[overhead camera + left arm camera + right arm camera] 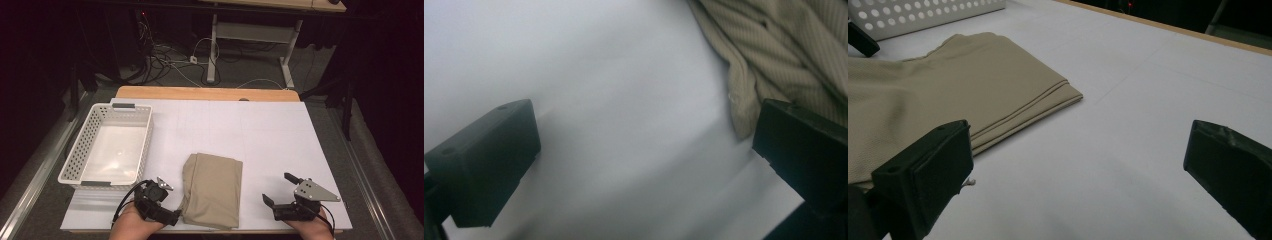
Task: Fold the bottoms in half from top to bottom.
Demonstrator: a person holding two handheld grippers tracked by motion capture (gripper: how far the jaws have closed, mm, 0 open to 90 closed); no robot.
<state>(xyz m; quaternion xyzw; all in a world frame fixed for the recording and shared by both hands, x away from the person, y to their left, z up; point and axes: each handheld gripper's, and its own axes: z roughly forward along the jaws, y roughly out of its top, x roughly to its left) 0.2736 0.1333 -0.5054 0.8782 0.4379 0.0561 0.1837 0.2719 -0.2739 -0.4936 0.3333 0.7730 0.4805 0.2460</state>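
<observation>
Folded beige cloth (pixel 212 190) lies flat on the white table (pixel 270 130), near edge, approx. centre, folded edges stacked toward the right/far side. In the right gripper view the cloth (pixel 948 95) shows its layered fold edge, w/ a corner pointing out onto bare table.

Left gripper (pixel 172 216) sits at the cloth's near left corner, fingers spread apart, nothing between them. In the left gripper view the gripper (pixel 644 165) is low over the table; one finger (pixel 489 160) rests over bare white surface, the other is right at the rumpled cloth (pixel 784 45) edge. Can't tell if that finger actually touches the fabric.

Right gripper (pixel 280 189) is near the table's near right side, well apart from the cloth, fingers released & wide, holding nothing. In the right gripper view the gripper (pixel 1078 165) looks across bare table, cloth off to one side.

White perforated basket (pixel 85 145) stands at the far left of the table, nothing inside, just beside the cloth's far left corner but not touching it. Its holed wall (pixel 923 15) shows behind the cloth in the right gripper view.
</observation>
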